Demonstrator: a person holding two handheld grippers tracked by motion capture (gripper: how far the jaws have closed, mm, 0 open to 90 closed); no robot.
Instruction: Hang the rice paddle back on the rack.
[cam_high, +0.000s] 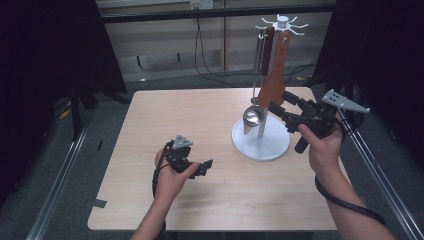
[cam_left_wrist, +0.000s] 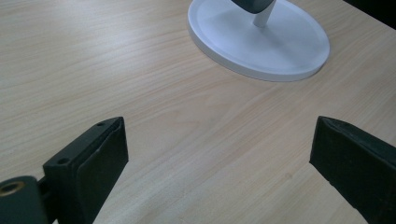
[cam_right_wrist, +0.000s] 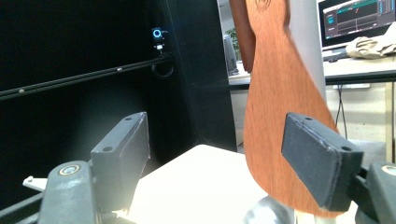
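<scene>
A white utensil stand (cam_high: 260, 145) with a round base (cam_left_wrist: 261, 44) stands at the table's right middle. From its top hooks (cam_high: 282, 22) hang a wooden spatula (cam_high: 274, 82), a steel ladle (cam_high: 254, 116) and a dark-handled utensil (cam_high: 268, 45). My right gripper (cam_high: 284, 101) is open just right of the spatula's blade. In the right gripper view the spatula (cam_right_wrist: 280, 107) hangs between the jaws, close to the right fingertip (cam_right_wrist: 317, 158). My left gripper (cam_high: 204, 167) rests open on the table, left of the stand, with bare wood between its jaws (cam_left_wrist: 219, 158).
The light wooden table (cam_high: 200, 120) has free room on its left and front. Black curtains flank both sides. A metal rail (cam_high: 375, 165) runs along the right edge, and cables (cam_high: 205, 60) lie on the floor behind.
</scene>
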